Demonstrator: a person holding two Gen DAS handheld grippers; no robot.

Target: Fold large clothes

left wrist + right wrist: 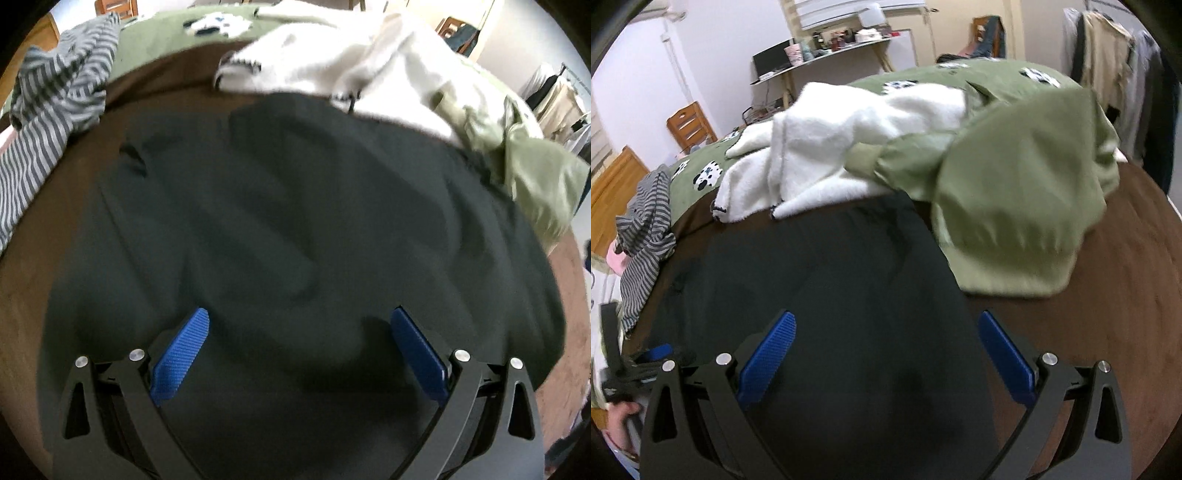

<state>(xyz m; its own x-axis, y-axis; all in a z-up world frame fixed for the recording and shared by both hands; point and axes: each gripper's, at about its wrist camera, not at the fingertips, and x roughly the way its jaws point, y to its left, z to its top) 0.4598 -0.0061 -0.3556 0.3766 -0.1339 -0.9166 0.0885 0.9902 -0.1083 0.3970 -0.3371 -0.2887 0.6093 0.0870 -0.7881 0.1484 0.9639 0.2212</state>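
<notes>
A large dark garment (280, 221) lies spread flat on the brown bed cover (22, 314), with soft creases across it. My left gripper (299, 321) hovers open over its near part, blue pads wide apart, nothing between them. In the right wrist view the same dark garment (820, 288) fills the near middle. My right gripper (886, 325) is open above its right edge; its right pad (1004, 354) hangs over the brown cover (1108, 314). The left gripper (646, 358) and a hand (620, 413) show at the far left, its jaws unclear from there.
A white fleece garment (827, 155) and a light green sweatshirt (1008, 206) lie heaped just beyond the dark one. A grey striped garment (48, 110) sits at the left. A green patterned blanket (960, 74), a desk (827, 55) and hanging clothes (1115, 55) stand behind.
</notes>
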